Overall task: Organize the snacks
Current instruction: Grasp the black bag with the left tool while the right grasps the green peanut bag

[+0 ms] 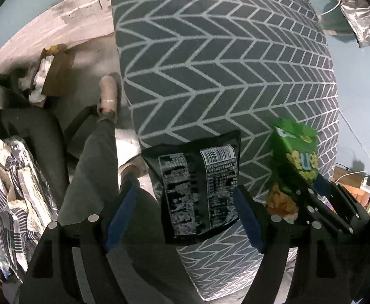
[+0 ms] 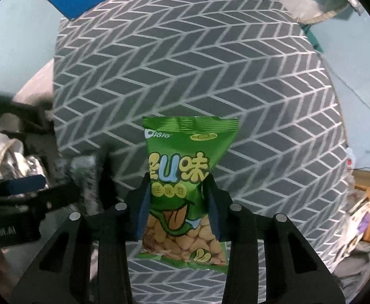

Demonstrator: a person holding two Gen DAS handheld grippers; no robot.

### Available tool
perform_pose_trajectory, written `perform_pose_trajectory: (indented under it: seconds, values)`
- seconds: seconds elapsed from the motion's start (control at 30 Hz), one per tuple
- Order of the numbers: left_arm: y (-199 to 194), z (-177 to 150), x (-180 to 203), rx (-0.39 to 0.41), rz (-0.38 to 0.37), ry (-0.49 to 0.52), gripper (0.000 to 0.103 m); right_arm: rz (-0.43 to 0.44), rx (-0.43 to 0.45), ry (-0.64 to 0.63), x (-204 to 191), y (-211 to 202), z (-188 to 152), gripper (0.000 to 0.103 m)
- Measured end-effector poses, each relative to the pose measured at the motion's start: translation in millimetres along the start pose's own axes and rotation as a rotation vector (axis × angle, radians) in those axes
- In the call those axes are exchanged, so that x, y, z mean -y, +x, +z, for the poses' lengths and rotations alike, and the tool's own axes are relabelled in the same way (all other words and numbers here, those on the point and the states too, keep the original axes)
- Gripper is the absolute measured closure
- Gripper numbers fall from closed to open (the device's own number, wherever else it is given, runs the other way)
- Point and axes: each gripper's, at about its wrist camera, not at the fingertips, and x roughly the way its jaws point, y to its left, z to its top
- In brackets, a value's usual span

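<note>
The right tongs (image 2: 177, 202) pinch a green snack packet (image 2: 182, 192) whose label includes a large "U", while the left tongs (image 1: 185, 207) stand spread around a black packet (image 1: 197, 190) showing a barcode.

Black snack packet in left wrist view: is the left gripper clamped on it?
No. The left gripper stands wide open, its pads clear of both sides of the black snack packet lying on the patterned cushion.

Left hand-held gripper (image 1: 185, 217) points down, jaws wide; right hand-held gripper (image 2: 177, 202) clamped.
</note>
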Motion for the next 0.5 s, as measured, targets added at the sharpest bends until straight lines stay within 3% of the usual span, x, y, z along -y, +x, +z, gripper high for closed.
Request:
perform_pose_trajectory:
  seconds: [0.23, 0.37, 0.5]
  values:
    - [9.8, -3.1, 10.6, -0.004, 0.022, 0.004, 0.023, 0.040, 0.012, 0.038, 21.7, -2.9, -12.3, 0.065]
    - [17.4, -2.0, 15.4, -0.012, 0.040, -0.008, 0.022, 0.059, -0.008, 0.076, 33.7, -3.5, -17.7, 0.054]
    - [27.0, 0.6, 17.2, -0.017, 0.079, 0.009, 0.022, 0.075, -0.015, 0.135, 43.9, 0.4, -24.3, 0.051]
